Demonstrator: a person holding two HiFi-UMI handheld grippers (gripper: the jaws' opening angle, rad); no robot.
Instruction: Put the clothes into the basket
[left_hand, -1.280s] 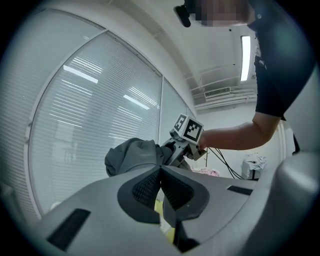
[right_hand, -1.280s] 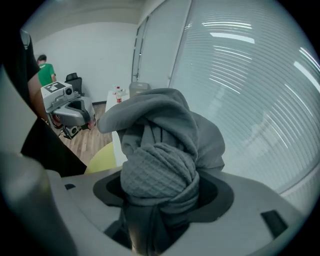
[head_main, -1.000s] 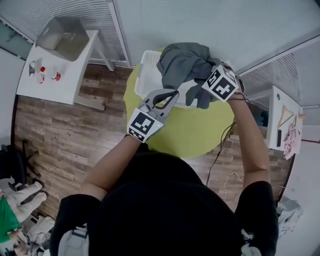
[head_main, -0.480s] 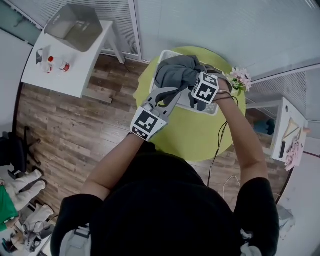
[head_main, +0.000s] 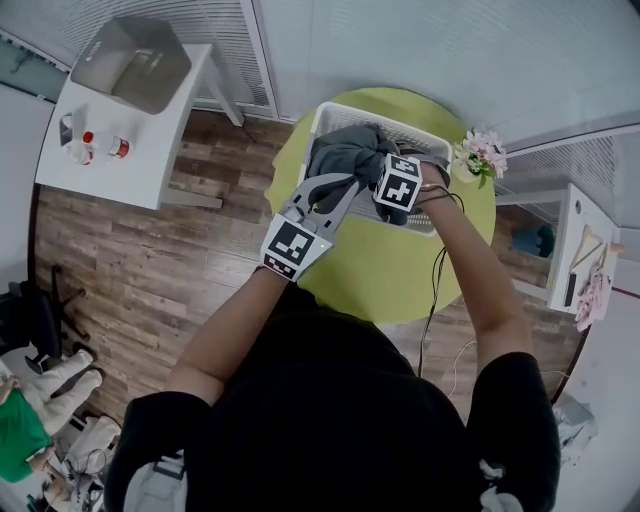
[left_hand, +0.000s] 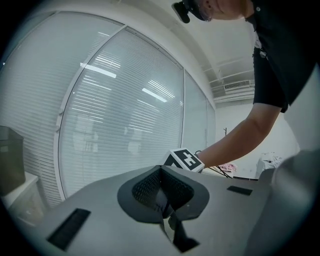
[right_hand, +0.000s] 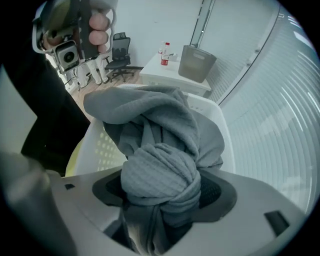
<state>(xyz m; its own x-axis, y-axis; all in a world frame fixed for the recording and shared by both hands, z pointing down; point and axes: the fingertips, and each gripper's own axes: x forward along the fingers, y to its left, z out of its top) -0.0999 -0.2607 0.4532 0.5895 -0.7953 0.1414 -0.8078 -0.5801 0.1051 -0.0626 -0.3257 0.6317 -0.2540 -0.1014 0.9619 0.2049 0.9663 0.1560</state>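
Head view
Grippers, two: the left gripper (head_main: 345, 185) hangs over the near edge of the basket, and the right gripper (head_main: 390, 185) is down in the cloth.
Basket, one: the white basket (head_main: 428, 133) stands on the far half of the round green table (head_main: 390, 270).
Garment, one: the grey garment (head_main: 345, 150) is bunched up, lying over the basket's left half.
Flowers, one bunch: the pink flowers (head_main: 482, 155) are just beside the basket's right end.
Side table: the white side table (head_main: 150, 150) bears one grey bin (head_main: 132, 65) and two red-capped bottles (head_main: 103, 145).
Writing: each marker cube shows black-and-white squares; the bottle labels are too small to read.

Left gripper view
Tongs: the left gripper (left_hand: 161, 200) has its jaws together with nothing between them.
Marker cube, one: the right gripper's cube (left_hand: 183, 160) shows beyond them, on the person's forearm (left_hand: 235, 140).

Right gripper view
Tongs: the right gripper (right_hand: 160, 200) is clamped on a twisted knot of the grey garment (right_hand: 155, 150).
Task's thing: the rest of the garment drapes into the white basket (right_hand: 222, 130).
Beyond: one grey bin (right_hand: 197, 62), a red-capped bottle (right_hand: 163, 54) and one office chair (right_hand: 120, 45).
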